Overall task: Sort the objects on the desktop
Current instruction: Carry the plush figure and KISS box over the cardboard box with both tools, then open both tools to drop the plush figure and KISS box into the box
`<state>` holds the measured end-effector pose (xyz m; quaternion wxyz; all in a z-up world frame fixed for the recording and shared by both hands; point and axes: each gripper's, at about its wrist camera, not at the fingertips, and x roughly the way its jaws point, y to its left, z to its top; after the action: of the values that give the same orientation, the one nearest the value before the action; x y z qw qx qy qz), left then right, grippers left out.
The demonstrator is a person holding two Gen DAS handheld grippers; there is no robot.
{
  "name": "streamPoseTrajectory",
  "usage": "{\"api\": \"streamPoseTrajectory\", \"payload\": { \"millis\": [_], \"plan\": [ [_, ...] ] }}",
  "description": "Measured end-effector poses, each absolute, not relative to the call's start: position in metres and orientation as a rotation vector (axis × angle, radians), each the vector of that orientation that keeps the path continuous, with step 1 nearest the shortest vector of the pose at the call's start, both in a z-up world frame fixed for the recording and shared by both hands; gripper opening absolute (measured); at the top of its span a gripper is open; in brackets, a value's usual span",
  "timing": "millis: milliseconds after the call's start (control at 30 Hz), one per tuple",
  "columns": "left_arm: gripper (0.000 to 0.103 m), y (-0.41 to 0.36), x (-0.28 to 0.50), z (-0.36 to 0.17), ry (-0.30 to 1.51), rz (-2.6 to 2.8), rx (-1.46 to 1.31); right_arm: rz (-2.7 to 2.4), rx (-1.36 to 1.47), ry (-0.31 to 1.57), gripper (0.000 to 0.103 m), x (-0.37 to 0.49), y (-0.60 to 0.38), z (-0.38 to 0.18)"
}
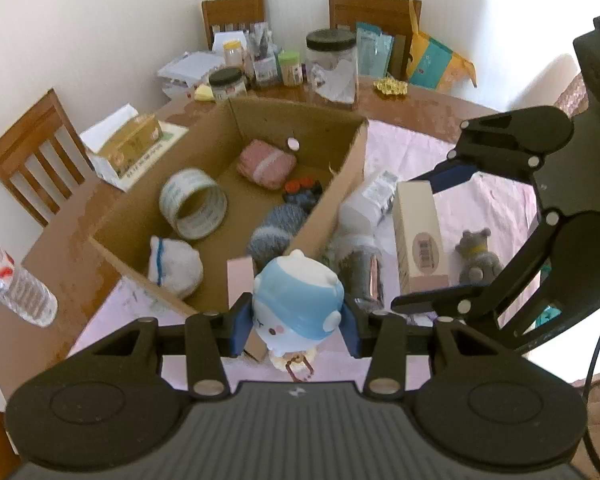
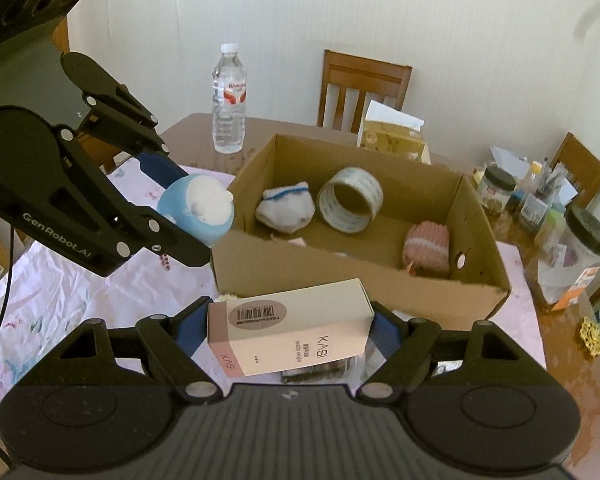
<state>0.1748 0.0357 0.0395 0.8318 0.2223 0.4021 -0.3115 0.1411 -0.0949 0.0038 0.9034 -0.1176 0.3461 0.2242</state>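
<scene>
My left gripper (image 1: pixel 296 330) is shut on a blue-and-white toy figure (image 1: pixel 296 304), held just off the near side of the open cardboard box (image 1: pixel 332 200); the right wrist view shows the same figure (image 2: pixel 198 210) left of the box (image 2: pixel 360 276). My right gripper (image 2: pixel 286 330) is shut on a long cream-and-pink KASI carton (image 2: pixel 292 328), lifted above the pink cloth; the left wrist view has that carton (image 1: pixel 418 236) to the right of the box. Inside the box lie a tape roll (image 1: pixel 192 204), a white sock (image 1: pixel 174 266), a pink knit bundle (image 1: pixel 266 164) and a grey fuzzy item (image 1: pixel 274 232).
A small grey plush (image 1: pixel 476 258) and wrapped packets (image 1: pixel 364 208) lie on the pink cloth right of the box. A water bottle (image 2: pixel 229 100) stands behind it, a tissue box (image 1: pixel 128 146) to its left. Jars (image 1: pixel 332 64) and clutter crowd the table's far side, with wooden chairs around.
</scene>
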Motion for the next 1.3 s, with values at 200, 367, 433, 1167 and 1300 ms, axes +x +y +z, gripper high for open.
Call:
{"api": "streamPoseTrajectory", "payload": {
  "millis": [200, 367, 433, 1167, 1300],
  "plan": [
    [0.044, 0.032, 0.192, 0.050, 0.840, -0.649, 0.465, 0.466, -0.217, 0.700, 0.085, 0.156, -0.098, 0.013],
    [0.044, 0.031, 0.212, 0.053, 0.828, -0.622, 0.468, 0.461, -0.192, 0.694, 0.085, 0.175, -0.100, 0.021],
    [0.044, 0.030, 0.220, 0.054, 0.825, -0.609, 0.473, 0.448, -0.176, 0.689, 0.085, 0.184, -0.102, 0.024],
    [0.044, 0.016, 0.290, 0.047, 0.830, -0.545, 0.499, 0.384, -0.088, 0.723, 0.085, 0.260, -0.111, 0.022],
    [0.044, 0.013, 0.298, 0.042, 0.839, -0.542, 0.505, 0.374, -0.091, 0.734, 0.086, 0.275, -0.112, 0.018]
  ]
}}
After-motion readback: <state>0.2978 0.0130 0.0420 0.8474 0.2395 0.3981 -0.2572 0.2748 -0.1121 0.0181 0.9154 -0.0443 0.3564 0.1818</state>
